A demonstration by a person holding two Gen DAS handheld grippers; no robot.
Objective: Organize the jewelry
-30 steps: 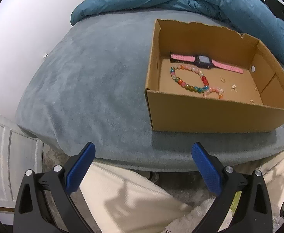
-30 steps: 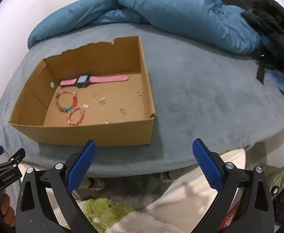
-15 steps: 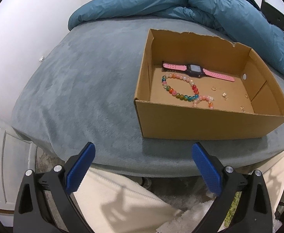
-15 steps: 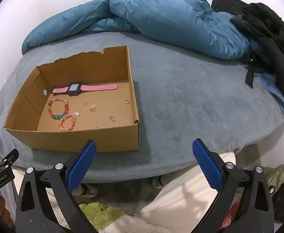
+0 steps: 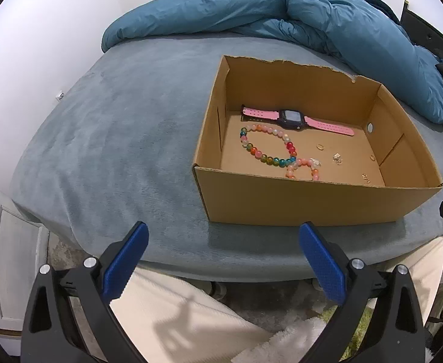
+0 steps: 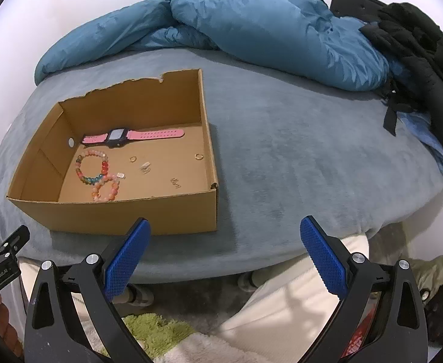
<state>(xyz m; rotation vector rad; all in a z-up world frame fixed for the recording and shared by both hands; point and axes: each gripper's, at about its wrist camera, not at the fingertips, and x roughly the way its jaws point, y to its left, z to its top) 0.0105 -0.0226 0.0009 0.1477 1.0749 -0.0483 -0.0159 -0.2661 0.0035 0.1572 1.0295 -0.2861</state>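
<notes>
1. Box [image 5: 306,202]: I am seeing an open cardboard box sitting on the grey-blue bed [image 5: 124,127], near its front edge; its far wall is showing a torn rim.
2. Watch [image 5: 292,119]: pink-strapped with a dark face, it is lying flat along the far wall inside the box; in the right wrist view it [image 6: 120,137] is lying the same way.
3. Beads [image 5: 266,146]: a multicoloured bracelet is lying on the box floor just in front of the watch, forming a loop.
4. Pink beads [image 5: 303,169]: a smaller pink bracelet is touching the near end of the multicoloured one, partly hidden behind the front wall in the left view; the right view is showing it [image 6: 107,189] whole.
5. Ring [image 5: 320,146]: a small gold ring is lying loose on the box floor; other tiny gold pieces are lying scattered nearby, too small for me to identify.
6. Left gripper [image 5: 221,260]: I am holding it short of the bed's front edge, jaws spread wide, gripping nothing.
7. Right gripper [image 6: 226,255]: I am holding it before the bed, its jaws also spread wide and empty, to the right of the box.
8. Duvet [image 6: 251,27]: a blue duvet is lying bunched at the back of the bed.
9. Coat [image 6: 418,48]: a black garment is lying at the far right.
</notes>
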